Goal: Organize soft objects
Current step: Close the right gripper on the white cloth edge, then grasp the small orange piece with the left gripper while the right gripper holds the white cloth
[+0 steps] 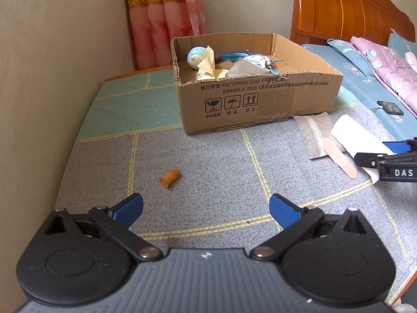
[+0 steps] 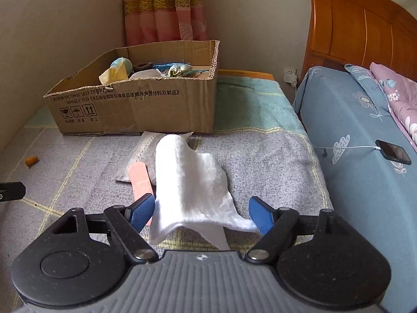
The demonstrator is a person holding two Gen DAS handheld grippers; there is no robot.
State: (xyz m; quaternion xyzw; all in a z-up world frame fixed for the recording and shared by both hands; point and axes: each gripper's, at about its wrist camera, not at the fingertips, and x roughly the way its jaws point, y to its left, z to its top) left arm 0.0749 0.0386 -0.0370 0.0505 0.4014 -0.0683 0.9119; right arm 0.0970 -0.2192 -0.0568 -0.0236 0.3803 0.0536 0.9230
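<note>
The right hand-held gripper (image 2: 202,215) stands open around the white cloth (image 2: 191,182); pinch it fully before lifting toward the cardboard box (image 2: 146,109). The left hand-held gripper (image 1: 206,210) hangs open, empty.

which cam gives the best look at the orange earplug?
Left wrist. The orange earplug lies in open view on the grey mat, just ahead of the open left gripper. The right wrist view shows it only small at the far left edge.
</note>
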